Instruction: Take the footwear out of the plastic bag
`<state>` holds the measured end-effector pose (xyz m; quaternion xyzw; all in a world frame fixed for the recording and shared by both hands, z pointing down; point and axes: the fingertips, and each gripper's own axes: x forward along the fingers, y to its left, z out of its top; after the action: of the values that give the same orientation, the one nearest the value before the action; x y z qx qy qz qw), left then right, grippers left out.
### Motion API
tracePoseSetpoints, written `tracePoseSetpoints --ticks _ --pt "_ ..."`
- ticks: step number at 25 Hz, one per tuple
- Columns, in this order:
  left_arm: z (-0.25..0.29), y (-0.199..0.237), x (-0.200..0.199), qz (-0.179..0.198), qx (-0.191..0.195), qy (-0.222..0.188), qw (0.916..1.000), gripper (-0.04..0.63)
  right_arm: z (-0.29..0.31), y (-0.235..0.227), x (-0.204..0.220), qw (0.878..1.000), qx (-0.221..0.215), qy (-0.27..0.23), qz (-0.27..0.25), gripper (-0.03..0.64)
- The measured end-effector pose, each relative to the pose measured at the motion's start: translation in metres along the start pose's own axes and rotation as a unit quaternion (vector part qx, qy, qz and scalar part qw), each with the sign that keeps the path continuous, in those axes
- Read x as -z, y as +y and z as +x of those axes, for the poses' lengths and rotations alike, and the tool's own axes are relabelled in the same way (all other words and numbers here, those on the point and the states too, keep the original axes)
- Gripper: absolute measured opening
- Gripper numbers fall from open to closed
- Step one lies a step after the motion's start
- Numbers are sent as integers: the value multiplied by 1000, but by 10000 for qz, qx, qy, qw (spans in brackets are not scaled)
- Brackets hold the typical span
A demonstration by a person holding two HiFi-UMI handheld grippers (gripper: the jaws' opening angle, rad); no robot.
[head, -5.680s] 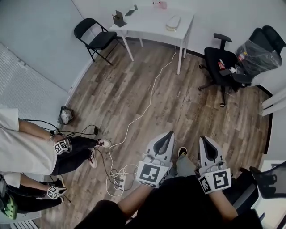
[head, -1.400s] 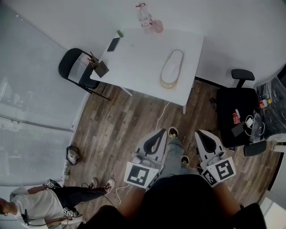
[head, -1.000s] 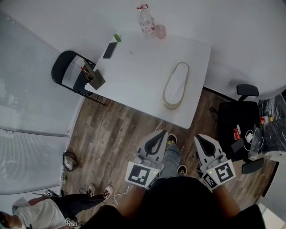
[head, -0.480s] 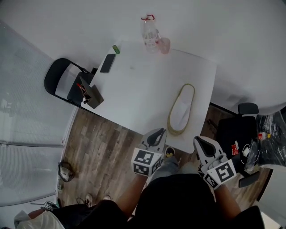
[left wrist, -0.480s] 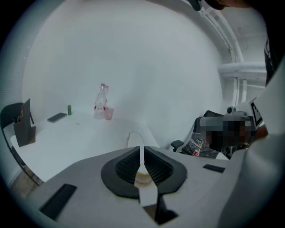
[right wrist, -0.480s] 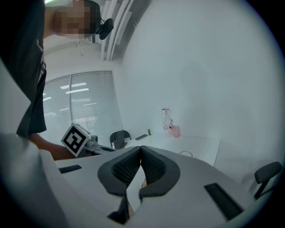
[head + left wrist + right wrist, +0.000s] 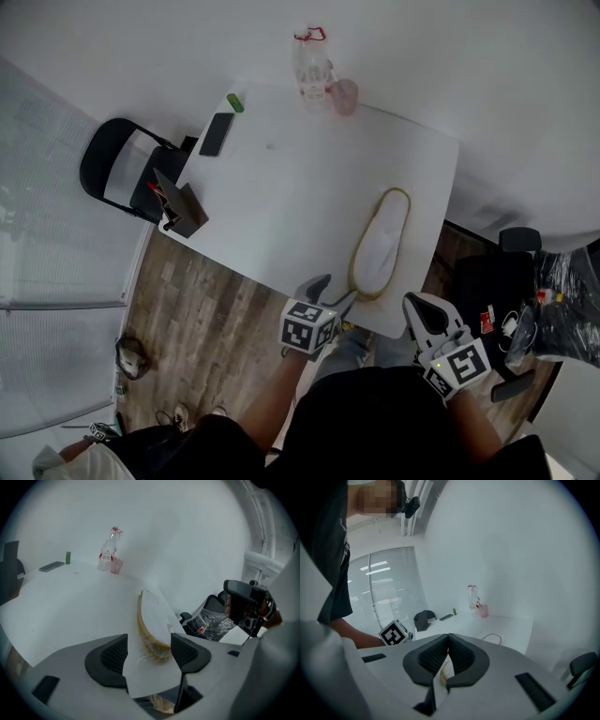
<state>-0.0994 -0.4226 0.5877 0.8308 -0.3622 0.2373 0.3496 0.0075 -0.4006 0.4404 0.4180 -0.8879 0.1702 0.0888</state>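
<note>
- Your left gripper [image 7: 332, 292] has just opened its jaws. The slipper's [image 7: 380, 246] near end sits between them, not squeezed.
- The slipper lies on the white table [image 7: 281, 187], maybe inside a clear bag.
- Your right gripper [image 7: 418, 303] is closed tight on nothing.

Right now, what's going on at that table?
A person with two grippers stands at the white table. The left gripper, whose jaws have just been opening, straddles the near end of the slipper without gripping it. The slipper lies flat, apparently in clear plastic. The right gripper is shut and empty, near the table's corner.
</note>
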Motion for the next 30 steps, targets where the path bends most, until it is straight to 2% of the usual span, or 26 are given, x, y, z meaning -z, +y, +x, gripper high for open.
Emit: tracePoseSetpoints --ticks 8,14,17,22,26,28,29,30 --pt "51 4 8 -242 232 854 9958 337 35 -50 -11 9993 -285 239 -29 18" --pt "63 2 6 -331 -43 1256 9915 347 62 -91 -18 9977 -559 341 172 18" --pt "75 -10 4 -387 -23 1436 9889 346 74 -106 -17 9962 -749 388 232 18" --pt "93 -21 -2 -277 -256 1817 9826 346 89 -126 -20 9933 -1024 438 322 17" --pt "105 -25 -9 -663 -270 1802 9810 332 94 -146 -14 9906 -1180 520 449 17" --pt "110 -27 -12 -735 -333 1771 9809 320 92 -154 -8 9890 -1288 607 402 17" --pt "111 -28 -15 -781 -339 1694 9819 308 92 -157 -5 9879 -1365 671 304 18" --pt "111 -28 -20 -859 -341 1571 9832 263 93 -158 -1 9863 -1456 752 195 17"
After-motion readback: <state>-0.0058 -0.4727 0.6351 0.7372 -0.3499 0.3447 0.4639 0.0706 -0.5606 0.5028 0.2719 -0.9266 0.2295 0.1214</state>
